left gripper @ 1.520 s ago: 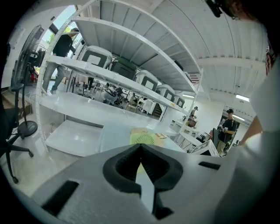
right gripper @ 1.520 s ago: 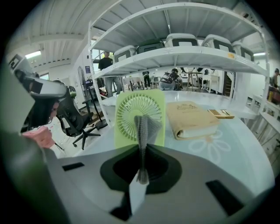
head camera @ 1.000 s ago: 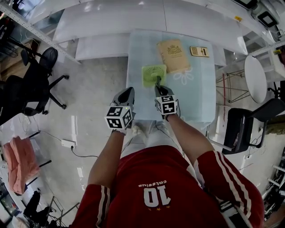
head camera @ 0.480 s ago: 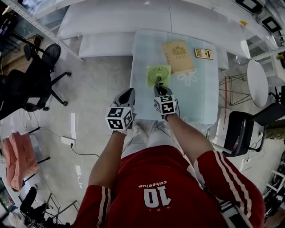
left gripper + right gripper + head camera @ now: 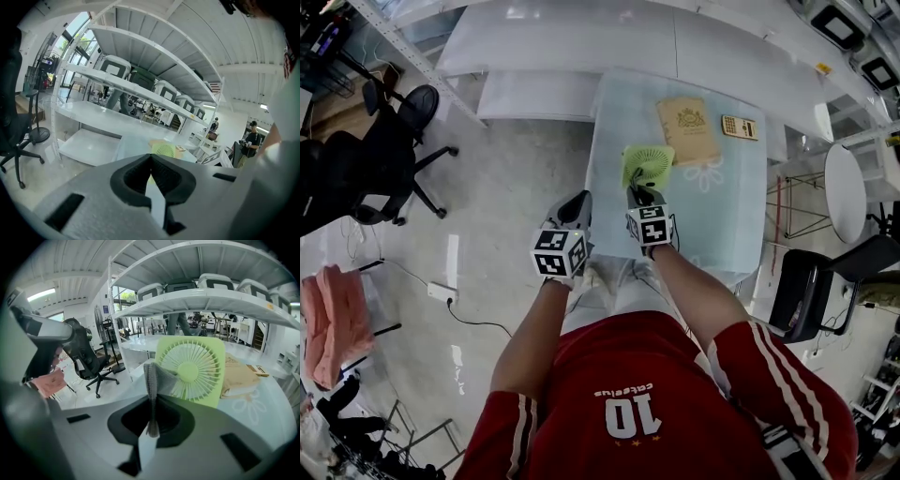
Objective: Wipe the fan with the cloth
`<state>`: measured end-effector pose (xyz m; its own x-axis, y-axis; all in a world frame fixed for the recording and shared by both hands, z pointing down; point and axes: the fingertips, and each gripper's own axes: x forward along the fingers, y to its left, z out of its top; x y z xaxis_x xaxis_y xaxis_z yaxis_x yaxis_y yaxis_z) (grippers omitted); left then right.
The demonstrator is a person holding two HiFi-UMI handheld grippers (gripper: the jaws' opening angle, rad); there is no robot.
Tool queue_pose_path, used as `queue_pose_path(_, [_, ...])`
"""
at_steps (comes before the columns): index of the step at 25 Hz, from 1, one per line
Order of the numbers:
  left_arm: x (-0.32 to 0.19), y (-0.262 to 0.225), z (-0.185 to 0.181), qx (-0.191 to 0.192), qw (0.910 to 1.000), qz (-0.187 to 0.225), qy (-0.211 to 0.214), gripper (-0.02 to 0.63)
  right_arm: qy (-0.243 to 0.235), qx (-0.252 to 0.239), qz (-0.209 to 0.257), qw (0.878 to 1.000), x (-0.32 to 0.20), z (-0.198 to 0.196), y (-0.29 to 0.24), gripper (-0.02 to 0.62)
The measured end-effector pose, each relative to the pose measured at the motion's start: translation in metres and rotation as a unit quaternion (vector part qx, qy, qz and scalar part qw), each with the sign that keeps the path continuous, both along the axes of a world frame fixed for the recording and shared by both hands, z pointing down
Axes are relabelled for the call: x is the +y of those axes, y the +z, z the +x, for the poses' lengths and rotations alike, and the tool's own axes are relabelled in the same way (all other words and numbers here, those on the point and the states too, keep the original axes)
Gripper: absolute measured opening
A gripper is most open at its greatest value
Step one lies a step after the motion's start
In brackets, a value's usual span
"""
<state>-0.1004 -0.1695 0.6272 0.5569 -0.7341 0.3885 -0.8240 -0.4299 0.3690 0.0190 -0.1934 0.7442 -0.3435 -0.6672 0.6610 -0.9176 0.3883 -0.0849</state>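
Observation:
A small square green fan (image 5: 647, 164) stands upright on the pale blue table (image 5: 731, 225); in the right gripper view the fan (image 5: 194, 369) faces me. My right gripper (image 5: 637, 197) is shut on a grey cloth (image 5: 152, 385), whose upper end lies against the fan's lower left grille. My left gripper (image 5: 579, 208) hangs shut with nothing in it, left of the table's near edge and apart from the fan. From the left gripper view the fan (image 5: 165, 150) shows small and far beyond the closed jaws.
A tan book (image 5: 688, 130) lies just behind the fan, and a calculator (image 5: 739, 127) sits at the table's far right. White shelving (image 5: 581, 47) runs behind the table. Black office chairs (image 5: 389, 150) stand at left, another chair (image 5: 806, 281) at right.
The fan and the right gripper with the cloth sit a little further right in the head view as the camera shifted. The left gripper has kept its place beside the right one.

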Motion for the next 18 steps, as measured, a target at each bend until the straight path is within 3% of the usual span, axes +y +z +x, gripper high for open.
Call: queue_pose_path(18, [0.001,-0.017,-0.027,0.003,0.9996,0.021,-0.021,0.003,-0.052,0.016,0.005,0.999,0.006,-0.024,-0.015,0.012])
